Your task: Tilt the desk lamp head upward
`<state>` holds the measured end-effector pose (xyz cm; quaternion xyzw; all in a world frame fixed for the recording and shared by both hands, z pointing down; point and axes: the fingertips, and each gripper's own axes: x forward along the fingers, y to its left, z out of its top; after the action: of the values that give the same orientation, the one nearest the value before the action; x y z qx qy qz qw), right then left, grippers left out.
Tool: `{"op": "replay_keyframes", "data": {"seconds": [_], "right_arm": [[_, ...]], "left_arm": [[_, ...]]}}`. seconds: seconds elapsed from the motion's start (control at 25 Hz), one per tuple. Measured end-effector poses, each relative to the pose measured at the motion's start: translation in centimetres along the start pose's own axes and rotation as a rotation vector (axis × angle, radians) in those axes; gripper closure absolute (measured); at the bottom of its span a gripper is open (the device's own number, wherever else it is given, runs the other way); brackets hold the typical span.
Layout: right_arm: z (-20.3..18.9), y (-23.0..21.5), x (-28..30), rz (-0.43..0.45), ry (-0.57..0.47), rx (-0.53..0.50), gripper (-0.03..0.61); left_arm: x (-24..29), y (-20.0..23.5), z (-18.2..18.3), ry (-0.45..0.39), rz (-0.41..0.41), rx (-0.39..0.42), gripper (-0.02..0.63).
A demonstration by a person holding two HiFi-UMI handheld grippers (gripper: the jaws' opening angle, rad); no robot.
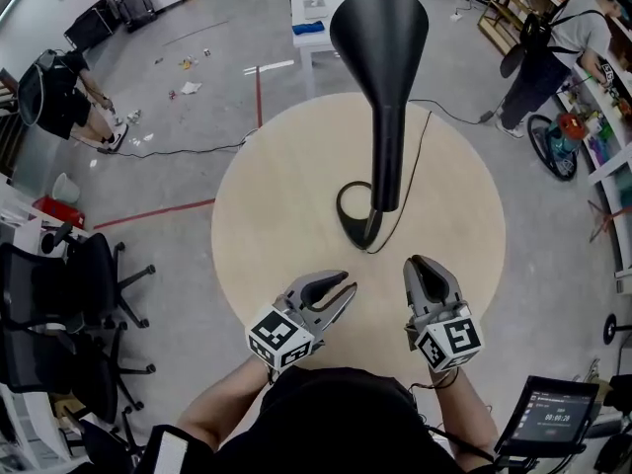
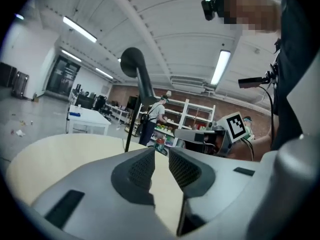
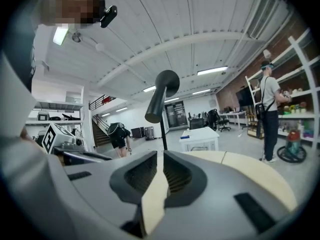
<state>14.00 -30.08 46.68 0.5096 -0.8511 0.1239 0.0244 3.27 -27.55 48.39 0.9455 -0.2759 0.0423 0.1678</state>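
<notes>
A big workshop with a grey floor, shelving on the right and people working at its edges surrounds the round pale wooden desk in front of me.

My left tongs hover low over the near part of the desk. They are slightly apart, with only bare wood showing through the slit and nothing between them. My right tongs sit just beside them to the right, also parted by a narrow gap and also empty. Neither touches anything.

Beyond both stands the black desk lamp. Its ring base rests near the middle of the desk, a little farther off than my tips, with its cable trailing away on the right. The left tongs angle toward that base from the near left, and the right tongs point away from me with the base to their far left.

From the base a thin stem rises to the lamp head, which is well above the level of both tongs. It is a long body whose axis runs steeply, with the rounded end uppermost and the mouth lower, slanting down toward the left as the right tongs see it. In the right gripper view the stem stands almost straight over the gap. In the left gripper view the lamp head sits left of the line. By my reckoning the right tongs are the better aimed, and any hold on the head would mean reaching up and away from me.

I can't tell whether this slant is the head raised or not.
</notes>
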Motion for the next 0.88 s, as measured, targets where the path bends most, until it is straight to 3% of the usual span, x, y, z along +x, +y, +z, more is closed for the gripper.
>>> {"op": "replay_keyframes", "data": {"seconds": [0.08,0.16,0.88], "right_arm": [[-0.3,0.3,-1.2,-0.006,0.005,0.01,0.535],[-0.6,0.8,-1.9,-0.01,0.009,0.022,0.535],[1.6,3.7,-2.9,0.062,-0.032,-0.051,0.535]], "left_arm": [[-0.1,-0.4,-0.2,-0.024,0.006,-0.029,0.569],[-0.4,-0.7,-0.5,-0.03,0.006,-0.037,0.592],[-0.3,-2.0,-0.3,-0.044,0.048,-0.056,0.592]]}}
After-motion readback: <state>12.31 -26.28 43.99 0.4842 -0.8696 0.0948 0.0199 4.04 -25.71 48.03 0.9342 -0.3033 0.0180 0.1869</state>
